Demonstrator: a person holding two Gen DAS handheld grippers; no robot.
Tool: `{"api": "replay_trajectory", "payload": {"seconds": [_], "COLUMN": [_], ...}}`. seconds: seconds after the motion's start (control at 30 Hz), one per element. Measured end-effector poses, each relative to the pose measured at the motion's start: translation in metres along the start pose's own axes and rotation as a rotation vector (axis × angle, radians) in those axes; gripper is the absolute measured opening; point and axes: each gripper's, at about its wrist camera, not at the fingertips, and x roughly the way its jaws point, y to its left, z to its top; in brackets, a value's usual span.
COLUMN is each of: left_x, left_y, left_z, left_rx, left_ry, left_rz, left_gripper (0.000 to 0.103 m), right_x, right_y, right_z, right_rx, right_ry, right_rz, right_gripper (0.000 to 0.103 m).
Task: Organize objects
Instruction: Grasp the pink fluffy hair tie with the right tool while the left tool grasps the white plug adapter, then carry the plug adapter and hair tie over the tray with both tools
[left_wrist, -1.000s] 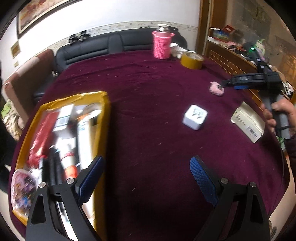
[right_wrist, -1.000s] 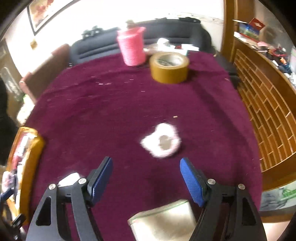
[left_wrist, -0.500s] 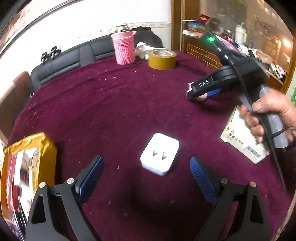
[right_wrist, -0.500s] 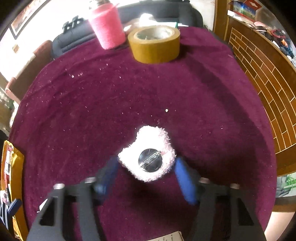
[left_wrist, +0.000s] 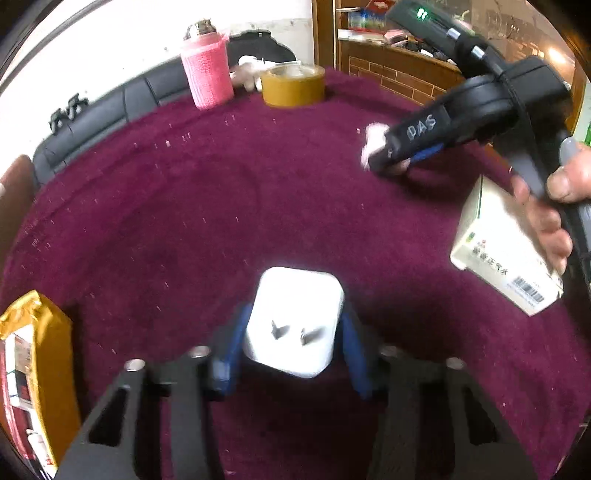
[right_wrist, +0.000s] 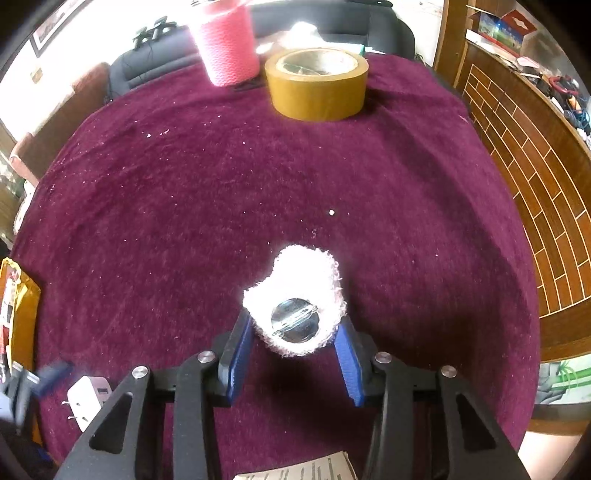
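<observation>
We see left gripper (left_wrist: 293, 332) clamped on white plug adapter (left_wrist: 295, 326) mid-worktop (left_wrist: 221, 192), right gripper (right_wrist: 293, 332) pinching fluffy pink brooch (right_wrist: 295, 295), tape roll (right_wrist: 317, 88) near far edge, open cloth between.

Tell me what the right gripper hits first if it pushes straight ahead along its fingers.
The right gripper is already closed on the fluffy pink badge. Beyond that lies bare maroon cloth, then the brown tape roll near the far edge, roughly on that line. Depth is uncertain in the fisheye.
</observation>
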Motion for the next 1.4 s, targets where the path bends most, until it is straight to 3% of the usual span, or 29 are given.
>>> {"api": "replay_trajectory", "payload": {"seconds": [0.37, 0.67, 1.0, 1.4], "left_x": [-0.024, -0.061, -0.116, -0.154], "left_y": [0.012, 0.008, 0.013, 0.05], "left_z": [-0.009, -0.029, -0.053, -0.093], "left_rx": [-0.079, -0.112, -0.145, -0.235], "left_ry": [-0.034, -0.057, -0.134, -0.187], "left_rz": [0.026, 0.048, 0.092, 0.141], "left_gripper": [0.038, 0.038, 0.038, 0.039], "right_x": [-0.026, -0.051, -0.094, -0.121], "right_y": [-0.01, 0.005, 0.046, 0.122], "right_z": [-0.013, -0.032, -0.062, -0.089], "right_rx": [0.05, 0.041, -0.012, -0.125], "right_ry": [-0.055, -0.087, -0.145, -0.159], "right_rz": [0.03, 0.06, 0.129, 0.184], "right_gripper": [0.042, 0.042, 0.042, 0.042]}}
